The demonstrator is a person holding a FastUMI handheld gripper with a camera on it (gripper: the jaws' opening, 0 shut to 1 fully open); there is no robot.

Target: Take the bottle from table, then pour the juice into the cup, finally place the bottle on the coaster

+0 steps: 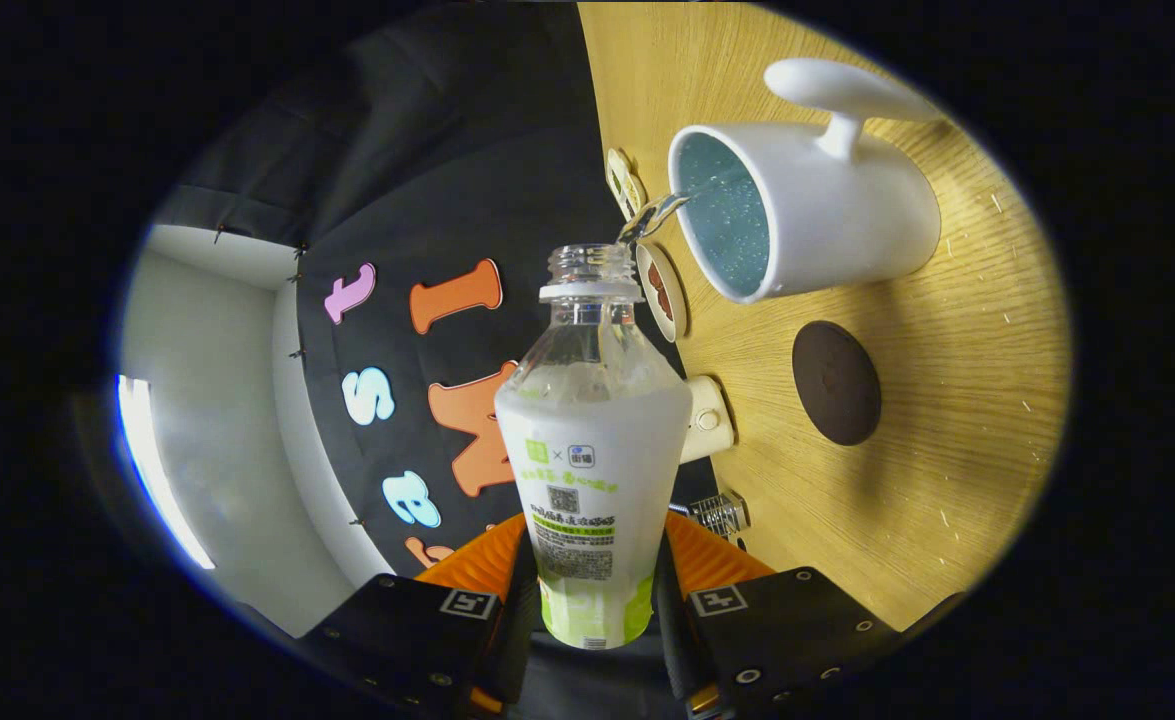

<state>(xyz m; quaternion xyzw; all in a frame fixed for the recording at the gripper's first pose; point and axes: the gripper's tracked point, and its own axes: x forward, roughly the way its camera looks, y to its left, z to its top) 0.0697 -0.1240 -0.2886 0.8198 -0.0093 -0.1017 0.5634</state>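
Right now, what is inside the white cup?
The white cup has a speckled blue inner wall. A thin clear stream from the bottle, held between the gripper fingers, crosses its rim. Its bottom and any pooled liquid can't be made out.

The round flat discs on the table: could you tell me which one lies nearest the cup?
The dark brown coaster, lying flat just beside the white cup. The pale discs sit at the table's edge, beyond the bottle clamped by the gripper.
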